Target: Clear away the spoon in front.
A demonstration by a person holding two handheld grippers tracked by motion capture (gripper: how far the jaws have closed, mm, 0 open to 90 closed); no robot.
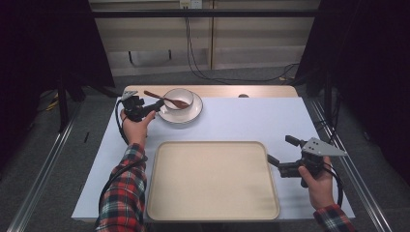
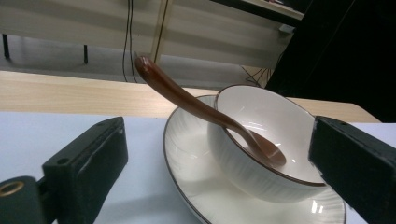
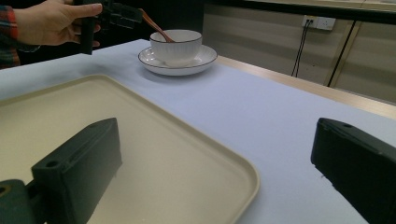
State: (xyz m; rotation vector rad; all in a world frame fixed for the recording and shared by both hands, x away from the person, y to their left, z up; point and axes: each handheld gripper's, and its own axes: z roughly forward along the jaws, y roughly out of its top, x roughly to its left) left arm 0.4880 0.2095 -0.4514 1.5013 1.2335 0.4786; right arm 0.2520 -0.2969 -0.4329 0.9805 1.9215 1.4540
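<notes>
A white bowl (image 1: 179, 98) with a dark rim stands on a matching saucer (image 1: 194, 114) at the far left of the table. A brown spoon (image 1: 164, 99) leans in the bowl, handle up and to the left. My left gripper (image 1: 157, 104) is level at the saucer's left edge. In the left gripper view (image 2: 219, 140) its jaws stand wide apart, with the bowl (image 2: 261, 116), saucer (image 2: 187, 154) and spoon (image 2: 187, 100) just ahead and nothing pressed between them. My right gripper (image 1: 280, 150) is open at the right edge of the beige tray (image 1: 212, 193).
The tray lies at the near middle of the pale blue table top (image 1: 251, 121). A wooden strip (image 1: 261, 91) runs along the far edge, with cables on the floor behind. In the right gripper view, the tray's corner (image 3: 224, 172) lies below the open jaws.
</notes>
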